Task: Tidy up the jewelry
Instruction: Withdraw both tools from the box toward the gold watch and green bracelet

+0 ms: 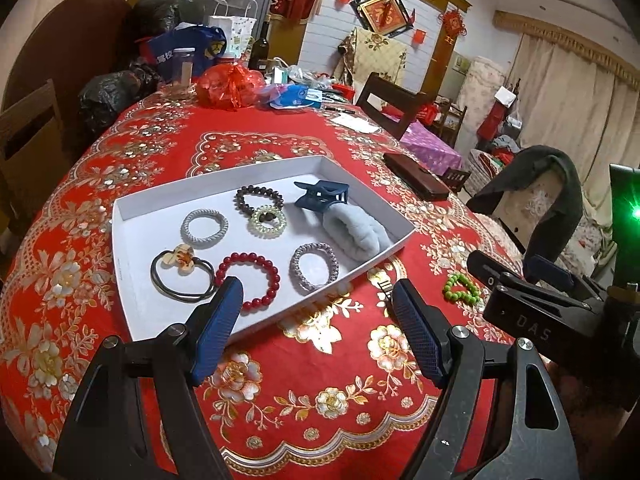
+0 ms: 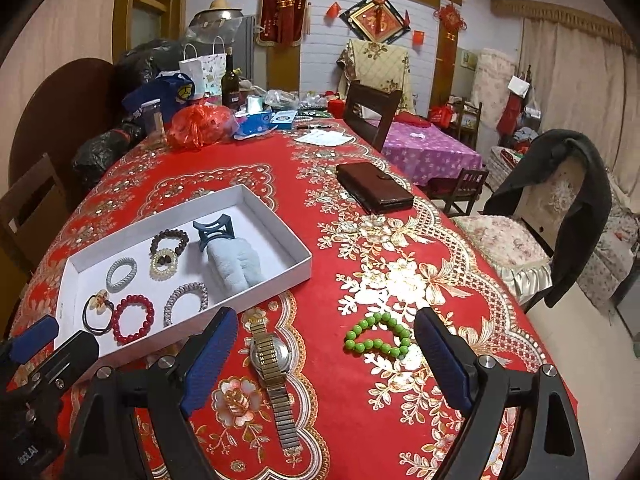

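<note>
A white tray (image 1: 256,326) (image 2: 298,268) on the red tablecloth holds a red bead bracelet (image 1: 249,278) (image 2: 134,318), a dark bead bracelet (image 1: 259,197), several hair ties, a blue claw clip (image 1: 322,196) and a grey scrunchie (image 1: 356,236). A green bead bracelet (image 2: 378,338) (image 1: 462,289) and a gold-band watch (image 2: 270,360) lie on the cloth right of the tray. My left gripper (image 1: 318,294) is open and empty over the tray's near edge. My right gripper (image 2: 324,320) is open and empty, with the watch and green bracelet between its fingers.
A brown wallet (image 2: 374,186) lies further back on the table. Bags, a bottle (image 2: 231,80) and clutter crowd the far end. Chairs stand at the right edge, one with a dark jacket (image 2: 576,200). The table edge curves close on the right.
</note>
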The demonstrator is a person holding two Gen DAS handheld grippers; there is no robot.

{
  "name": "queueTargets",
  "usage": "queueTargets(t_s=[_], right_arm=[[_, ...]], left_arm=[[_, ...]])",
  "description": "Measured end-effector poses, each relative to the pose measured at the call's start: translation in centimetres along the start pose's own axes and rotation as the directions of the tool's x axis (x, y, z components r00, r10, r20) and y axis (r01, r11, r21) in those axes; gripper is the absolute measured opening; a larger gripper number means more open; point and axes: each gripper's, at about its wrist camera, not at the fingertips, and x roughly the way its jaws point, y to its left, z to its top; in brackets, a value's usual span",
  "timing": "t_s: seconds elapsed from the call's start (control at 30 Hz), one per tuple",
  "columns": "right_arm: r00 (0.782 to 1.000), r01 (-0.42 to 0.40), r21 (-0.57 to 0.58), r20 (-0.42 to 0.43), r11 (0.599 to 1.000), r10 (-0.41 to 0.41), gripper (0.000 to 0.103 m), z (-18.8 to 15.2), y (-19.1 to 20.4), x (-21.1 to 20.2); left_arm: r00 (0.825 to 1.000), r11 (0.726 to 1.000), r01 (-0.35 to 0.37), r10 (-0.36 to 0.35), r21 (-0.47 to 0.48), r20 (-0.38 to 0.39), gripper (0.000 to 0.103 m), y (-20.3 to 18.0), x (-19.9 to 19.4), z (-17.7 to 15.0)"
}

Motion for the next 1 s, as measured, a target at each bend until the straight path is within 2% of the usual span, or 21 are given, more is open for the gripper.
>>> queueTargets(t_s=[0.33, 0.43, 0.5, 0.7, 0.87, 1.0], right_arm=[[1.0, -0.009, 0.002, -0.008, 1.0, 0.009, 0.088, -0.1, -0.4, 0.4], [0.999, -0.037, 0.038, -0.011, 0.999, 0.038, 0.088, -0.3, -2.6, 1.3], [0.997, -0.062, 0.067, -0.047, 0.996, 0.065, 0.088, -0.9, -4.5, 2.6], [0.989, -0.013, 0.165, -0.142, 0.986, 0.037, 0.088, -3.7, -10.4, 5.4], [0.984, 0.027, 0.139, -0.179, 0.99, -0.002, 0.088, -5.6, -12.7, 5.9], [0.983, 0.025, 0.141, -0.184, 0.99, 0.001, 0.088, -6.4, -14.1, 5.7]], left_arm=[[1.0, 1.0, 0.008, -0.008, 0.002, -0.017, 0.078, -0.4, 0.3, -0.7], [0.999, 0.999, 0.029, -0.027, 0.033, -0.046, 0.078, -1.0, 1.1, -1.4], [0.996, 0.997, 0.05, -0.045, 0.059, -0.08, 0.078, -1.6, 1.9, -2.0], [0.979, 0.985, 0.111, -0.085, 0.136, -0.184, 0.078, -4.9, 5.4, -3.5], [0.966, 0.977, 0.159, -0.124, 0.141, -0.228, 0.078, -7.8, 8.4, -3.6], [0.972, 0.984, 0.117, -0.086, 0.131, -0.218, 0.078, -9.3, 10.6, -2.8]])
